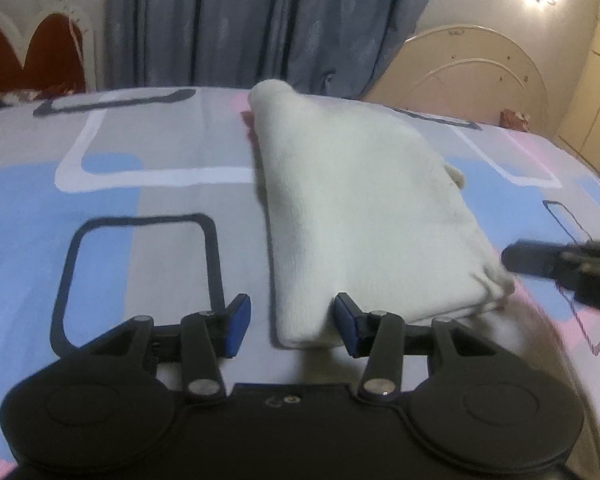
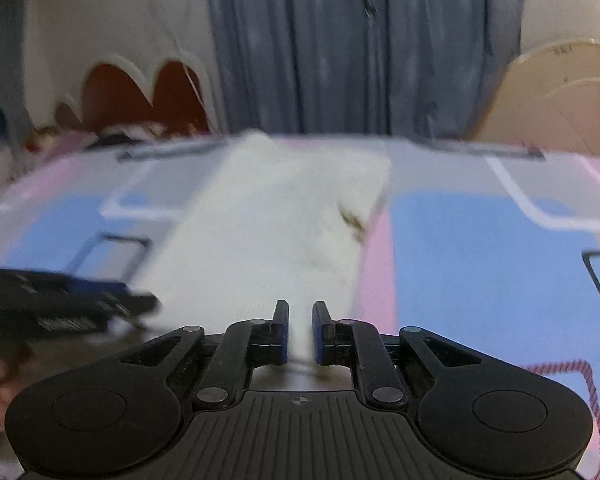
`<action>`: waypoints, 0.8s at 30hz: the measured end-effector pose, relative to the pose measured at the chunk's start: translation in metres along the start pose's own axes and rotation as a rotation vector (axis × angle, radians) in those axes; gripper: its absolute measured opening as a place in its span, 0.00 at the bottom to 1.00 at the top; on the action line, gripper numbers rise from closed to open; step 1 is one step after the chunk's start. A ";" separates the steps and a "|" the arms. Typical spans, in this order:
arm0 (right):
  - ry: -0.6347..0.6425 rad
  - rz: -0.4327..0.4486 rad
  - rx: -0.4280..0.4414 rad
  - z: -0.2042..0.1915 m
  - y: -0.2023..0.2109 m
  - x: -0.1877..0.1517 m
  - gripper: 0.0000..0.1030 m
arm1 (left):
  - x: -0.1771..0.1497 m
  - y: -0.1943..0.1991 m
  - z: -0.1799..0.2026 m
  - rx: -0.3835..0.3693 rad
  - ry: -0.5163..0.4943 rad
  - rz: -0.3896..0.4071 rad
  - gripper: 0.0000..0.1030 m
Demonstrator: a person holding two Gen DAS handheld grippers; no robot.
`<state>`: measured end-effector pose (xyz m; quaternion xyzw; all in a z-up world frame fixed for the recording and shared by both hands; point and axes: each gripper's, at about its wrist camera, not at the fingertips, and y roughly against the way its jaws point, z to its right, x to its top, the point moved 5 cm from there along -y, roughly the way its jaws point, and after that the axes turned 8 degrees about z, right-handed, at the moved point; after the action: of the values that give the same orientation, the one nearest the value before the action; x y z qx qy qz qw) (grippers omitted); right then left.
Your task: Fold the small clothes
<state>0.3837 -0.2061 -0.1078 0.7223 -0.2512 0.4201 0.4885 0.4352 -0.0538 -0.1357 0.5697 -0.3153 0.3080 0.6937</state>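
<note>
A folded white knit garment (image 1: 364,208) lies on the patterned bedsheet (image 1: 148,200). My left gripper (image 1: 292,320) is open, its blue pads either side of the garment's near left corner, low over the sheet. My right gripper (image 2: 300,330) has its jaws narrowly apart with the garment's (image 2: 268,216) near edge between them; grip is unclear. The right gripper also shows in the left wrist view (image 1: 564,264) at the garment's right corner. The left gripper shows blurred in the right wrist view (image 2: 72,300).
Blue-grey curtains (image 1: 236,24) hang behind the bed. A red and white headboard (image 1: 32,52) stands at the left, a cream headboard (image 1: 476,68) at the right. Sheet lies bare on both sides of the garment.
</note>
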 end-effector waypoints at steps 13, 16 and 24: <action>-0.030 -0.101 -0.035 0.002 -0.026 -0.026 0.11 | -0.004 0.001 0.003 0.018 -0.021 0.005 0.48; -0.015 -0.122 -0.039 0.002 -0.025 -0.021 0.11 | 0.006 0.009 0.003 0.022 0.000 0.007 0.47; -0.115 0.046 -0.050 0.013 -0.024 0.041 0.12 | 0.065 0.002 0.008 0.017 0.007 0.152 0.58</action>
<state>0.4284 -0.2066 -0.0865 0.7269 -0.3059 0.3825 0.4814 0.4727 -0.0566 -0.0821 0.5490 -0.3527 0.3642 0.6645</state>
